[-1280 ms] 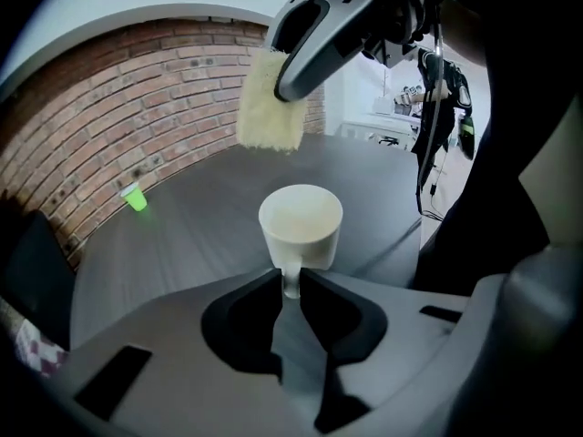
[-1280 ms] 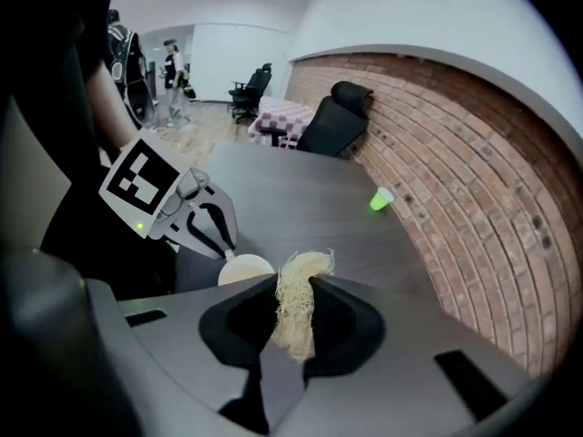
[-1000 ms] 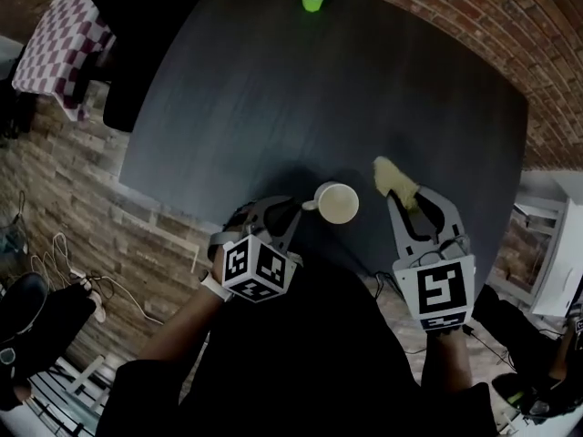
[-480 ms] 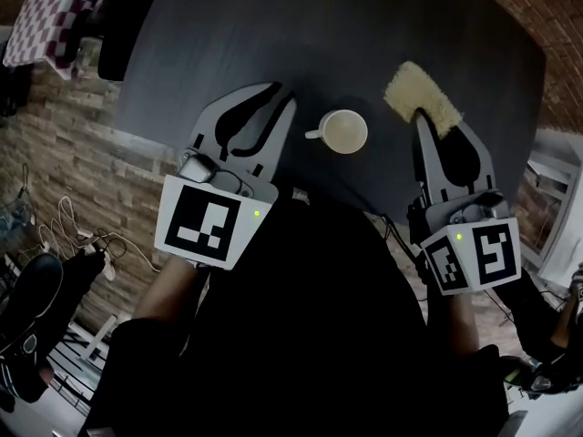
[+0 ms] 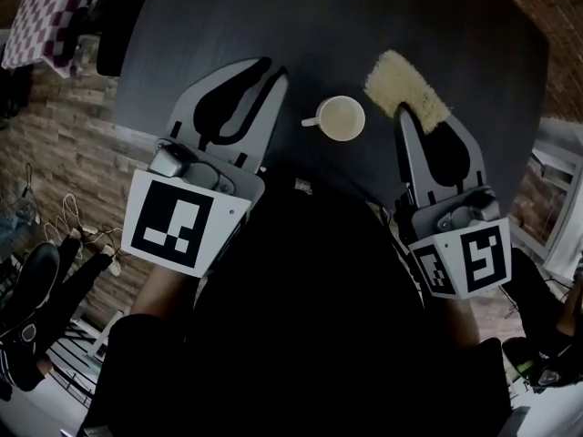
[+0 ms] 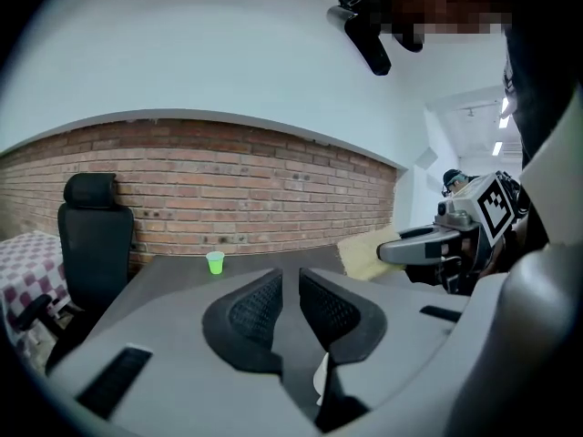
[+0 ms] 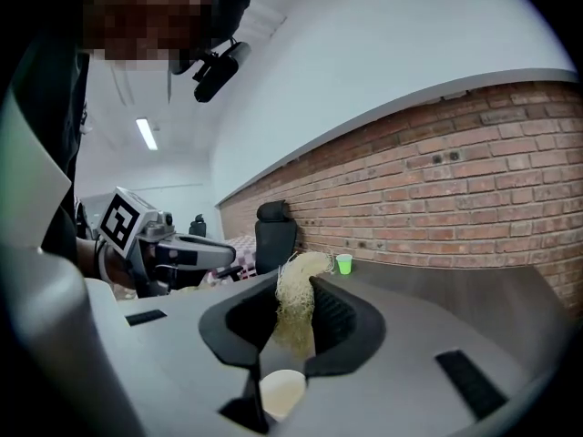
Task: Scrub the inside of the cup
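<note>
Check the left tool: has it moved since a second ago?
Yes: the left tool rose toward the camera and drew leftward, away from the cup.

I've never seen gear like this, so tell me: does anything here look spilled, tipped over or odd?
Nothing stands out. The white cup stands upright on the dark table, with no spill around it. The right gripper clamps a yellow scrubbing pad; the left gripper is empty.

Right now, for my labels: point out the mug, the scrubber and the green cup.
mug (image 5: 342, 118): head view, inside.
scrubber (image 5: 402, 81): head view, free end.
green cup (image 6: 215, 262): left gripper view, side wall.
</note>
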